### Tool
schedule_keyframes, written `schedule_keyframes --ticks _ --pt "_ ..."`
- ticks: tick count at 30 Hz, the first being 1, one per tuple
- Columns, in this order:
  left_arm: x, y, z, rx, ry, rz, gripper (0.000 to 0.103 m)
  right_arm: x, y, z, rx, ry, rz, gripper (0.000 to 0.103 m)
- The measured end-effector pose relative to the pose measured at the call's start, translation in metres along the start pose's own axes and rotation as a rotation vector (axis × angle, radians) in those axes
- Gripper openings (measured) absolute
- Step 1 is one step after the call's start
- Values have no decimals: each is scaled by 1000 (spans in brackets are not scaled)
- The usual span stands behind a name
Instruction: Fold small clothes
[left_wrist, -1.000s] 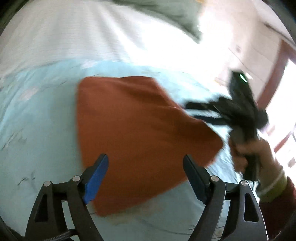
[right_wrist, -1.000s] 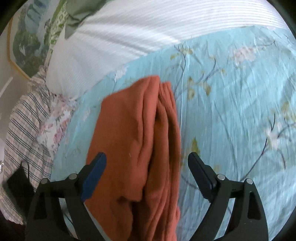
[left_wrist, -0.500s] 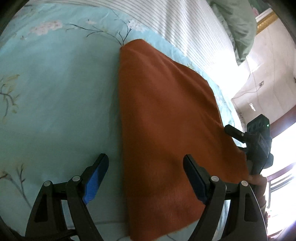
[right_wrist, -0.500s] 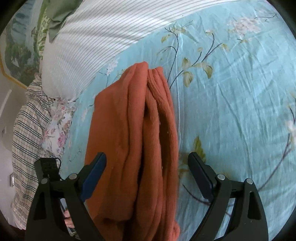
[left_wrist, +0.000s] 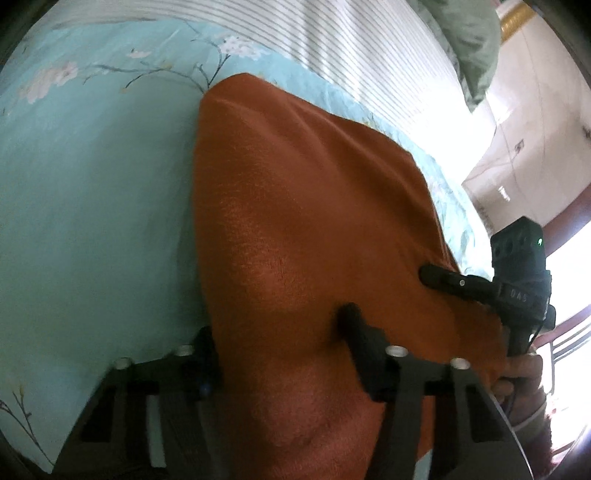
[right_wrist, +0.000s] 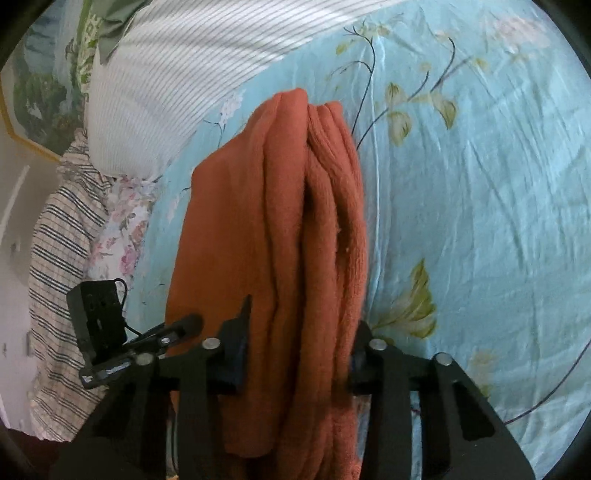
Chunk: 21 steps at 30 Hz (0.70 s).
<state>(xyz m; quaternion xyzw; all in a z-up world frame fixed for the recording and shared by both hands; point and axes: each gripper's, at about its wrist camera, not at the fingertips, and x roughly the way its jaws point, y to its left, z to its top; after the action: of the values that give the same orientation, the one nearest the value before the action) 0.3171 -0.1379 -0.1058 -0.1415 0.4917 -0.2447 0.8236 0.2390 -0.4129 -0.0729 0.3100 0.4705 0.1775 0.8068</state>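
Item: rust-orange garment (left_wrist: 314, 229), folded, mid-frame on floral bedsheet (left_wrist: 92, 184). Left gripper (left_wrist: 280, 347) and right gripper (right_wrist: 299, 350), jaws just closing, pinch its near edges. Advice: lift evenly, keeping layers aligned.

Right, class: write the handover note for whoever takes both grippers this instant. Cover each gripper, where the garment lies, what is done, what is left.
Left gripper: jaws have just been closing, now pinching one near corner of the folded orange garment.
Right gripper: jaws have just been closing, now clamped on the stacked layers at the other near corner.
Garment: folded flat on the blue floral bedsheet, far end towards the striped white bedding.
Done: folded into several layers; both near corners gripped.
Left: probably lift the near edge and fold it over towards the far end, then release and smooth.
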Motion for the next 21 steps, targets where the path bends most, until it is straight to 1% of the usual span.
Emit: schedule_keyframes --ticks 1,2,3,5,7,10,16,18,21 --pt "-3 -1 0 11 -12 1 34 -2 4 -2 -1 -9 -1 34" --pt "-9 -2 -2 17 -25 -9 25 -2 8 -3 -6 -18 -4 31" --pt "-14 -2 -1 21 -32 -22 24 -4 14 -5 -13 -28 -7 29" --pt "-28 -3 -2 29 -52 -32 23 -5 28 -10 -24 -39 22 27" --pt "-44 -4 -6 39 -74 -25 22 -1 47 -18 -52 -33 47 26" --pt "-79 3 -19 38 -118 -7 22 15 80 -32 -101 -11 80 26" --pt "-163 46 -57 5 -190 63 22 61 141 -59 -161 45 204 26" --pt "-192 62 -73 -9 -213 90 22 72 157 -70 -176 68 227 26" --pt "-219 79 -91 -34 -238 116 22 91 181 -86 -214 110 241 26"
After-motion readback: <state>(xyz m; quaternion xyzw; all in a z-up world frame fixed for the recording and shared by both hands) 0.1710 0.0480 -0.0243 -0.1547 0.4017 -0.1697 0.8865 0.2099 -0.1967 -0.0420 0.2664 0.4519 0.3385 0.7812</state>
